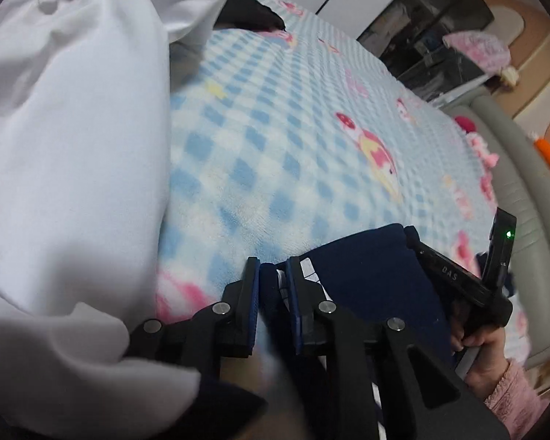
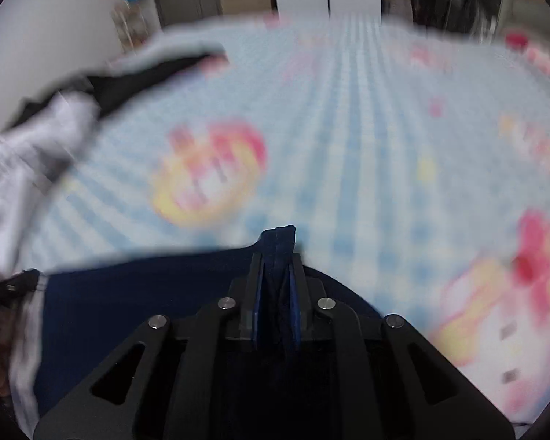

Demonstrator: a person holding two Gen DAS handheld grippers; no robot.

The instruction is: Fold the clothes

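Note:
A navy blue garment with a white edge stripe lies at the near edge of a blue-checked blanket. My left gripper is shut on a fold of the navy garment, the cloth pinched between its blue pads. In the right wrist view my right gripper is shut on another bunched edge of the navy garment, which sticks up between the fingers. The right gripper's body and the person's hand in a pink sleeve show at the right of the left wrist view.
A large white garment is heaped to the left, with a black garment behind it. In the right wrist view a white and black pile lies at the far left. A grey padded bed edge runs along the right.

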